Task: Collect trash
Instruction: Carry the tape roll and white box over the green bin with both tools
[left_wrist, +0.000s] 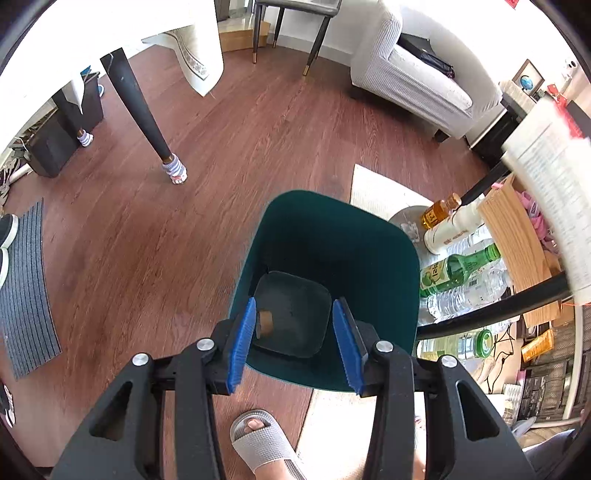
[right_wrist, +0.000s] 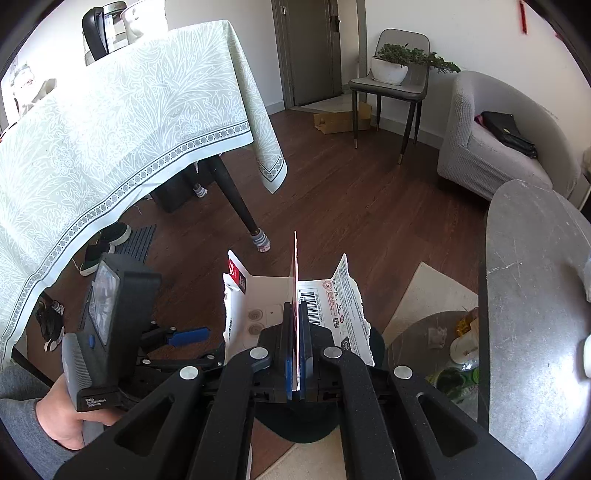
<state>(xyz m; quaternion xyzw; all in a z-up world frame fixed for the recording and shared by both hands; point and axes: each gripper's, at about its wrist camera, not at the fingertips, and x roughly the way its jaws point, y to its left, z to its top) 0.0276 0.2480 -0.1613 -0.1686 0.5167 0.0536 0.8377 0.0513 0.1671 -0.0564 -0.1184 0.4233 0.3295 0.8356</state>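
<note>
Wood floor below: left tongs gape (over bin); right tongs clamp torn packaging.

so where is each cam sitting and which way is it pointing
Left wrist: on the left gripper, open, looking down into the green trash bin holding a cardboard tube; the person's sandalled foot shows.
Right wrist: on the right gripper, shut on torn packaging, facing the clothed table; left hand shows.
Shared: striped table-leg sock, armchair.

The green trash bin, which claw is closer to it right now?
Left. The left claw hangs open right over the green trash bin. The right claw, clamping torn packaging, sits higher, above the bin's edge.
</note>
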